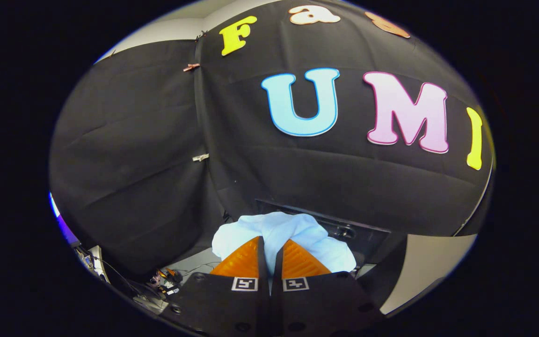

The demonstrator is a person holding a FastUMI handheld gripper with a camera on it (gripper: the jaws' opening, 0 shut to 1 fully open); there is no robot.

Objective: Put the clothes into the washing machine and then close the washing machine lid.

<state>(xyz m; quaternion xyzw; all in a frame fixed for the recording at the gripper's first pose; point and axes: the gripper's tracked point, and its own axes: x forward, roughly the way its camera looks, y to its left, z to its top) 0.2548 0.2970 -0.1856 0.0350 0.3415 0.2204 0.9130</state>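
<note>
Nearest the lens, gripper (270, 243) with fingers drawn close together, only a thin slit between them, clamped on a bunched pale blue-white cloth (282, 238). Cloth pinched in that slit and billowing out to both sides and just ahead of the fingertips, lifted off any surface. Beyond and slightly right of the cloth, a dark box-like body with a rim, possibly the washing machine (363, 234); too dim to say whether anything lies inside or how its lid sits. Off to the left and lower, a jumble of cables and small parts (164, 281) on a pale surface. Behind everything, black cloth wall (129, 164), pinned with small clips (200, 157) along a seam.
</note>
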